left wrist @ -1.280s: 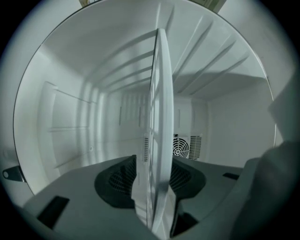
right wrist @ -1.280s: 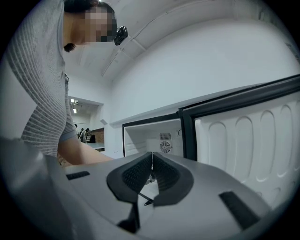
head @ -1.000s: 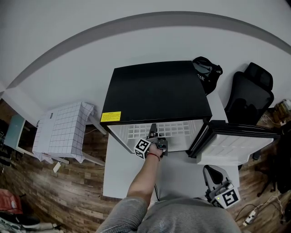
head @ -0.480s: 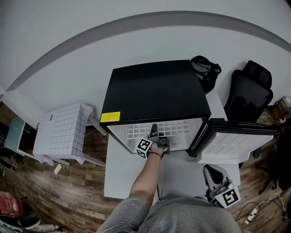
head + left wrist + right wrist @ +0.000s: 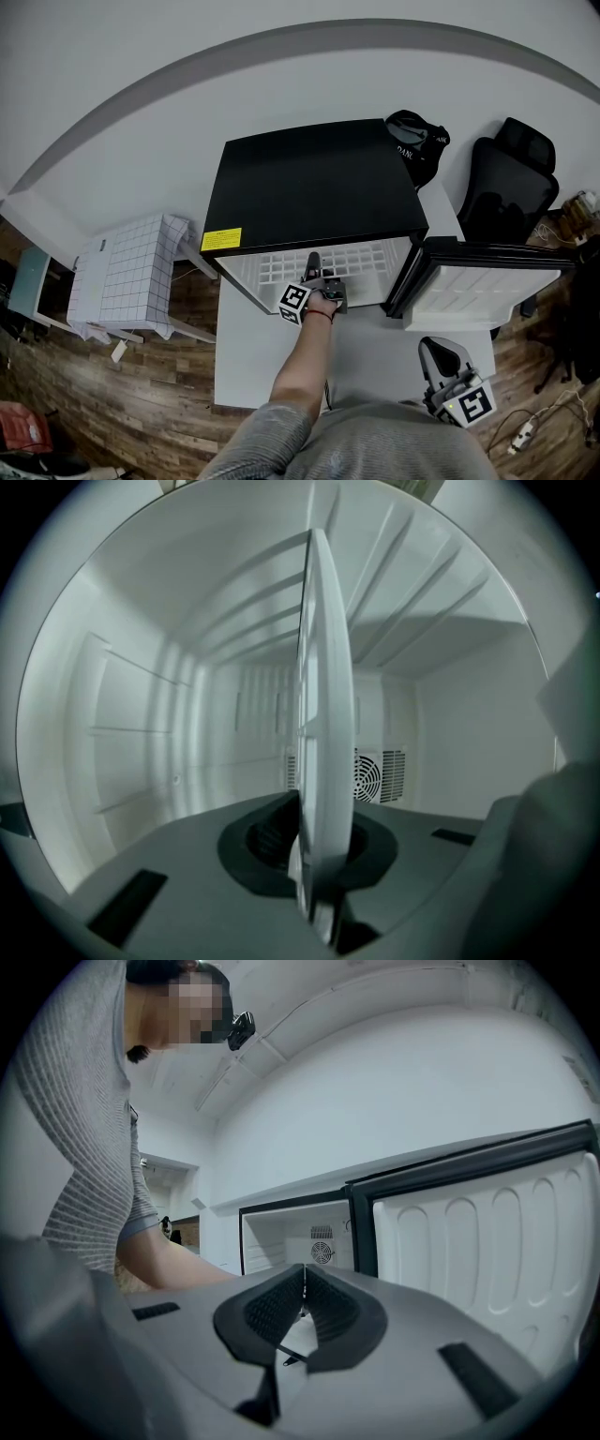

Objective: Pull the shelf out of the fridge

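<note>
A black mini fridge [image 5: 314, 183] stands with its door [image 5: 478, 286] swung open to the right. Its white grid shelf [image 5: 352, 264] shows at the open front. My left gripper [image 5: 315, 266] reaches level into the opening at the shelf's front edge. In the left gripper view the shelf [image 5: 323, 714] stands edge-on between the dark pads, and the left gripper [image 5: 314, 855] has just been closing and now pinches it. My right gripper [image 5: 433, 351] hangs low at the right, below the door. In its own view the right gripper [image 5: 304, 1302] is shut with nothing between the pads.
A black office chair [image 5: 502, 187] and a black bag [image 5: 417, 141] sit behind the door. A white checked cloth [image 5: 127, 272] lies at the left. The fridge rests on a white table [image 5: 248, 361]. A fan grille [image 5: 370, 775] marks the fridge's back wall.
Both grippers stay where they were, the left at the shelf's front edge. Only the head view has shifted slightly.
</note>
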A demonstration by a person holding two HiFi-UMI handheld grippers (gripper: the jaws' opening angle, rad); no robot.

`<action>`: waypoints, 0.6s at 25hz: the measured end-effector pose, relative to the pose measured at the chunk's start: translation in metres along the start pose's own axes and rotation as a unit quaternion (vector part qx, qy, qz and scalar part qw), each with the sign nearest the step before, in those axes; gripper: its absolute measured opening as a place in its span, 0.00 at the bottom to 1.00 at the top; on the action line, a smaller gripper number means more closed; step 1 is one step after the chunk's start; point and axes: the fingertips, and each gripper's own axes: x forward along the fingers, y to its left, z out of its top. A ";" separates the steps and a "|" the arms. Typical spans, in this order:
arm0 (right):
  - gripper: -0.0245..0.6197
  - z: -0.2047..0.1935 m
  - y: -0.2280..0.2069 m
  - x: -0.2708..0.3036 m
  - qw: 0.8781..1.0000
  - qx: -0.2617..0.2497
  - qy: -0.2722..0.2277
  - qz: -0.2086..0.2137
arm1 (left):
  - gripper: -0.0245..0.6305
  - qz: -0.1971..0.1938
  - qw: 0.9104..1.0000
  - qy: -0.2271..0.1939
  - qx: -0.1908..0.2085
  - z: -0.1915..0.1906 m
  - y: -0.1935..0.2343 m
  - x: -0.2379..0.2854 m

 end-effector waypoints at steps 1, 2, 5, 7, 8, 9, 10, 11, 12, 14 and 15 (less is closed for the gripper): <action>0.06 0.000 0.000 -0.001 1.000 0.001 0.000 -0.001 | 0.09 0.000 1.000 0.000 -0.001 0.000 0.000 0.000; 0.06 0.000 -0.001 -0.001 1.000 0.001 0.000 -0.003 | 0.09 0.000 1.000 0.001 -0.003 0.000 0.000 0.000; 0.06 0.000 -0.001 -0.004 1.000 0.000 0.000 -0.005 | 0.09 -0.001 1.000 0.004 -0.005 -0.001 0.001 -0.001; 0.06 0.000 0.000 -0.005 1.000 -0.001 0.002 -0.004 | 0.09 -0.005 1.000 0.006 -0.005 -0.001 0.000 -0.003; 0.06 0.000 0.001 -0.006 1.000 -0.001 0.003 -0.004 | 0.09 -0.007 1.000 0.006 -0.004 -0.001 0.000 -0.004; 0.06 0.000 0.001 -0.006 1.000 -0.001 0.003 -0.004 | 0.09 -0.009 1.000 0.007 -0.002 -0.001 -0.001 -0.005; 0.06 0.000 0.002 -0.006 1.000 -0.002 0.002 -0.003 | 0.09 -0.009 1.000 0.007 -0.001 -0.002 -0.001 -0.006; 0.06 0.001 0.002 -0.007 1.000 -0.002 0.002 -0.003 | 0.09 -0.008 1.000 0.008 -0.001 -0.002 -0.001 -0.007; 0.06 0.001 0.003 -0.007 1.000 -0.003 0.001 -0.001 | 0.09 -0.007 1.000 0.009 -0.002 -0.003 -0.001 -0.007; 0.06 0.001 0.005 -0.006 1.000 -0.002 0.000 0.002 | 0.09 -0.004 1.000 0.010 -0.003 -0.003 -0.002 -0.009; 0.06 0.001 0.006 -0.007 1.000 -0.002 0.001 0.003 | 0.09 -0.004 1.000 0.011 -0.003 -0.004 -0.002 -0.010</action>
